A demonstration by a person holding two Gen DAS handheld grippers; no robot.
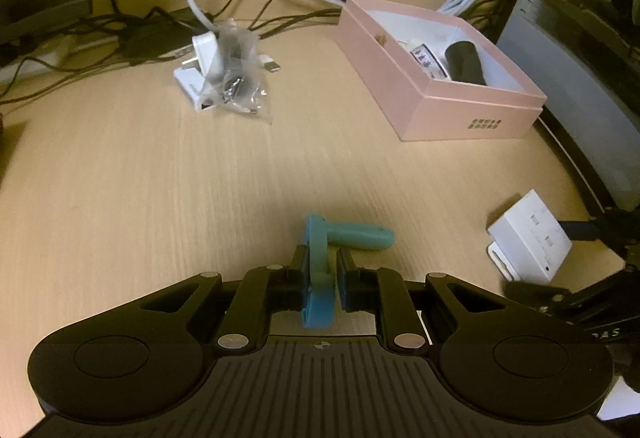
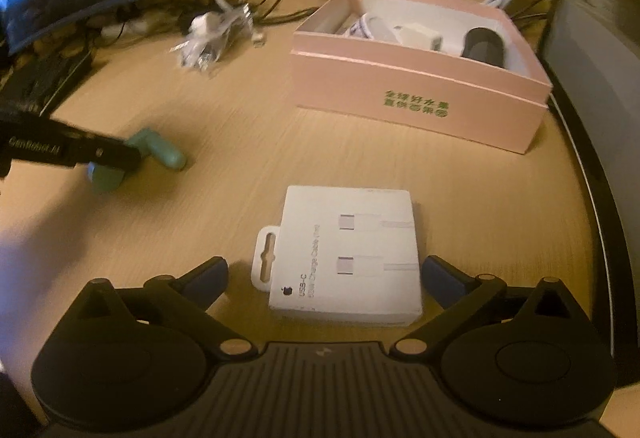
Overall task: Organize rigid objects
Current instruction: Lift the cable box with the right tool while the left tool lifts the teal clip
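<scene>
White cable box [image 2: 344, 258] reads "USB-C"; left tongs' [image 2: 116, 154] arm reads "GenRobot.AI".

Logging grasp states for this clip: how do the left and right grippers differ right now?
The left gripper has its jaws shut on the teal plastic part; the right gripper has its jaws spread wide. The left holds its object; the right only straddles the white USB-C cable box, which lies flat on the desk, ungripped. Both point toward the pink box.

Cable pack [image 2: 344, 254] before box [image 2: 420, 110]
</scene>
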